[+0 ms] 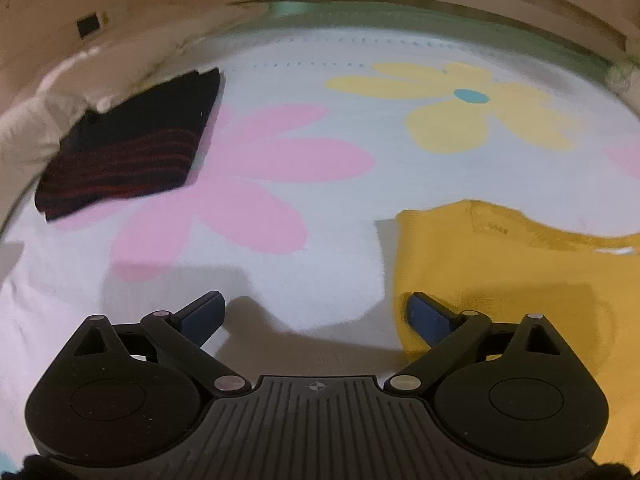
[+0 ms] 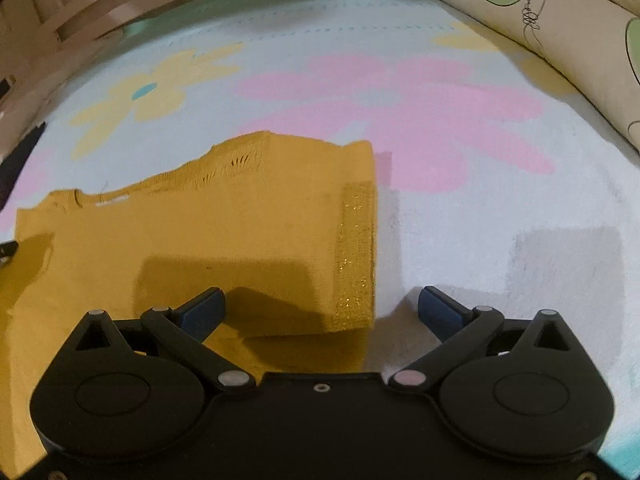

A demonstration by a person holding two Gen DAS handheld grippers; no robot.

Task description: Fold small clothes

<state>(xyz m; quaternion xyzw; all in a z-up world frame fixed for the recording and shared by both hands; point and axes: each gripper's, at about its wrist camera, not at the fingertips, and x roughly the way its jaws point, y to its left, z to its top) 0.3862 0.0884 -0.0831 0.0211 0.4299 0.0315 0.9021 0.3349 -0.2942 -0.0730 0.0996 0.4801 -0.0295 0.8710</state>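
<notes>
**Both grippers spread wide over a soft yellow knit**

Left gripper (image 1: 316, 314) hangs with its blue-padded fingers far apart and nothing between them; the right gripper (image 2: 320, 308) stands likewise, spread and empty. Between the two lies the mustard-yellow knitted small garment (image 2: 240, 220), flat on the white bedsheet printed with pink and yellow flowers (image 1: 280, 80). In the left view it spreads from 3 toward 5 o'clock; in the right view it fills the area from 9 round to the centre, its glittery ribbed cuff (image 2: 356, 256) at centre.

I judge the knit light, limp and prone to stretching, with a loose, open weave along its far edge (image 2: 240, 156) that could snag. Firmer holds look to be the doubled cuff and the near corners, pinched through both layers.

A folded black garment with red stripes (image 1: 124, 148) rests at 10 o'clock in the left view.
</notes>
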